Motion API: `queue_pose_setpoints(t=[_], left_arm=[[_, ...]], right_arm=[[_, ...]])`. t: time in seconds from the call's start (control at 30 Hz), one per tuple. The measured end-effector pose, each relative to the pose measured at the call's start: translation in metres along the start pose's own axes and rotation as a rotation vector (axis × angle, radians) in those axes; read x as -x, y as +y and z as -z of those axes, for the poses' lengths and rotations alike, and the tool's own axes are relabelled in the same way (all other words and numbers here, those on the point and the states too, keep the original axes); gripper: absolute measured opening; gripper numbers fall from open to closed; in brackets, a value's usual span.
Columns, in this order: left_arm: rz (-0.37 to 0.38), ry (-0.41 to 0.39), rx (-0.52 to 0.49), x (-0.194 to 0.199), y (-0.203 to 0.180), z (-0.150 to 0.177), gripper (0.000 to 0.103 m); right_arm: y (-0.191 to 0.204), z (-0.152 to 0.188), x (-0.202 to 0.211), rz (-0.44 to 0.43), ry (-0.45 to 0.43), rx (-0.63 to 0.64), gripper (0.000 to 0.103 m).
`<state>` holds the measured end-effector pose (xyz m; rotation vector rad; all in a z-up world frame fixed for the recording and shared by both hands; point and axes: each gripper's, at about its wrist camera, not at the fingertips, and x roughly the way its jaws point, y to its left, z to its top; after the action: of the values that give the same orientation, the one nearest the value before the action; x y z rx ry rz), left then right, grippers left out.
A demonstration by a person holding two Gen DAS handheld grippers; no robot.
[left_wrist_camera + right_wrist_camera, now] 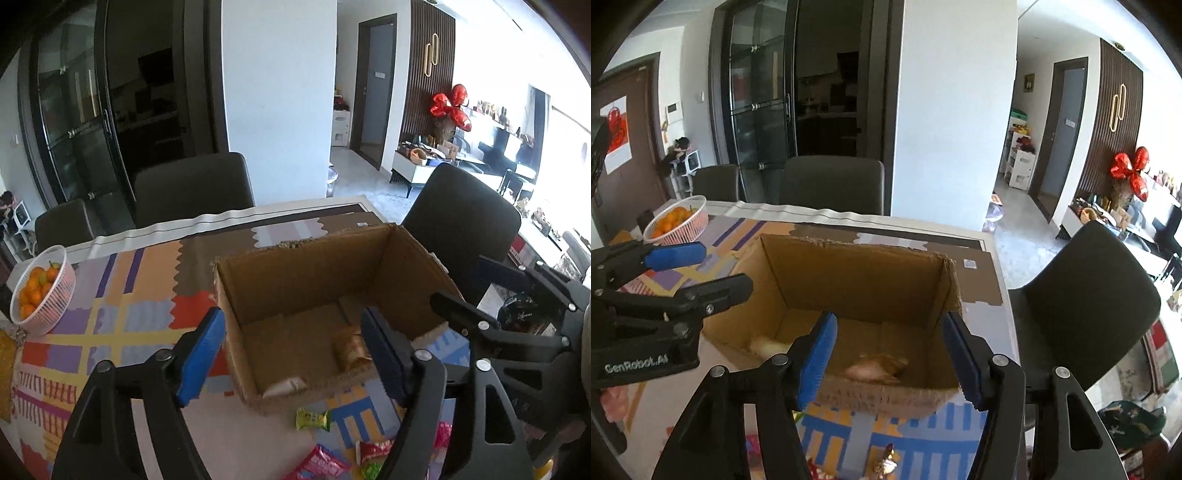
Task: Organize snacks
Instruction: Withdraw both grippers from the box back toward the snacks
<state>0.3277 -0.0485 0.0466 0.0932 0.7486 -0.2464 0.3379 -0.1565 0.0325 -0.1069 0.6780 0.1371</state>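
While both tools hang over the near rim of the cardboard box [310, 288], the sweep from left to right starts at a white basket of oranges [42, 291], parked well off at the table's far left, out of the way of the sorting. The patterned tablecloth [122, 317] runs between it and the box.

Next comes the left gripper [291, 354], tilted down toward the box; its blue-padded jaws stand apart with nothing between them. Just below it, inside the near left corner, lies a pale snack packet [286, 387], which I'd judge was let go there.

The box sits open-topped in the middle of the table, presumably so snacks can be dropped in from either side. A tan wrapped snack [877, 367] rests on its floor toward the right, under the right gripper [890, 356], whose jaws are likewise spread and hold nothing.

On the cloth in front of the box, loose snacks wait: a green packet [313, 420] nearest the wall, red and pink wrappers [328, 463] closer to me. Sorting looks only partly done, and both tools seem free to reach back for those.
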Motion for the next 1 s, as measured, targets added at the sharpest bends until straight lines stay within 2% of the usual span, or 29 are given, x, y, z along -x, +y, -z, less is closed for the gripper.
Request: queue_pose_setpoints(t=[0.17, 0.27, 0.6, 0.87, 1.0], left_arm=[[0.049, -0.012, 0.013, 0.024, -0.003, 0.015, 0.081], [0.032, -0.018, 0.005, 0.038, -0.007, 0.025, 0.081], [-0.048, -0.053, -0.044, 0.08, -0.027, 0.067, 0.086], [-0.067, -0.065, -0.048, 0.101, -0.037, 0.107, 0.09], [-0.07, -0.042, -0.044, 0.105, -0.039, 0.129, 0.09]], right_arm=[[0.002, 0.006, 0.024, 0.016, -0.019, 0.01, 0.067], [0.003, 0.012, 0.039, 0.033, -0.029, 0.023, 0.071], [-0.002, 0.043, 0.075, 0.067, -0.016, 0.02, 0.071], [0.006, 0.086, 0.099, 0.039, -0.009, 0.035, 0.071], [0.011, 0.106, 0.107, 0.023, 0.002, 0.035, 0.071]])
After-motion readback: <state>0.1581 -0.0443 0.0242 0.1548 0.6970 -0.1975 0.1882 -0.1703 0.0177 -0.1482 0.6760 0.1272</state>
